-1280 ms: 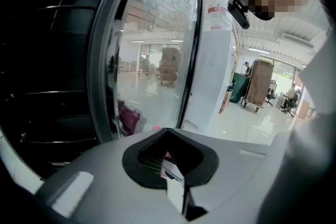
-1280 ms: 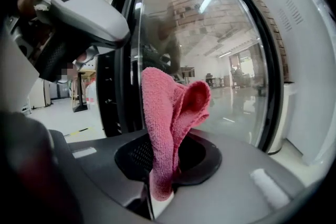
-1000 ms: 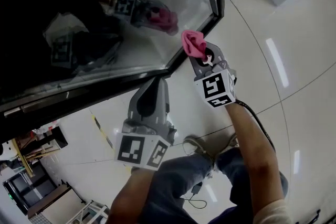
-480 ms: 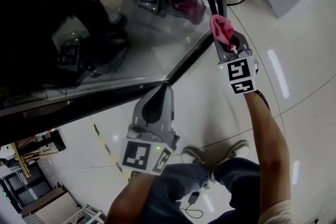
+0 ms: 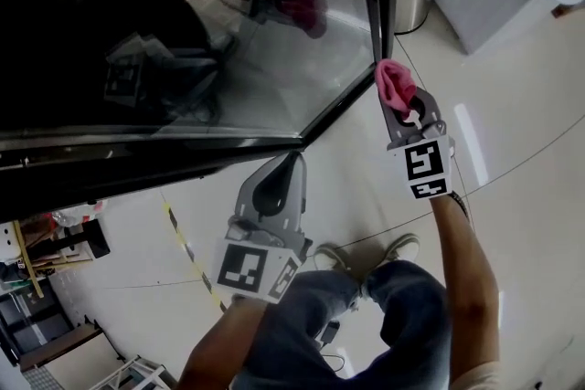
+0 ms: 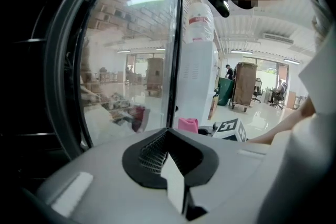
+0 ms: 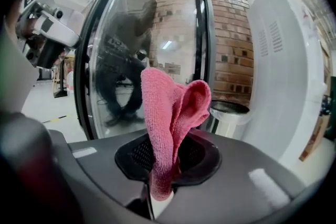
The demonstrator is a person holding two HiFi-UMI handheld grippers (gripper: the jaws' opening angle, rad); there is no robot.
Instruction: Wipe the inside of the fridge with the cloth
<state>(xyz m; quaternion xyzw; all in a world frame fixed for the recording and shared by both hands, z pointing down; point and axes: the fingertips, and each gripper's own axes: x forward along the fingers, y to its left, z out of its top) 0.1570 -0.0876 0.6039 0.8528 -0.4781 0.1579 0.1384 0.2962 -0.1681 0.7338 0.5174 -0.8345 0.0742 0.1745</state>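
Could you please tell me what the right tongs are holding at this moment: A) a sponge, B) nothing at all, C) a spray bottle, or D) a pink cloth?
D: the right tongs are shut on a pink cloth that stands up between them.

Right gripper carrying the cloth along the fridge door's edge

The right gripper (image 5: 400, 105) with the pink cloth (image 5: 393, 82) is shifting away from the glass door (image 5: 228, 59) at its lower corner and toward its upright edge, nearer the metal bin (image 5: 413, 0). The arm (image 5: 466, 260) is stretching farther out, and the cloth's reflection (image 5: 302, 6) is sliding across the glass.
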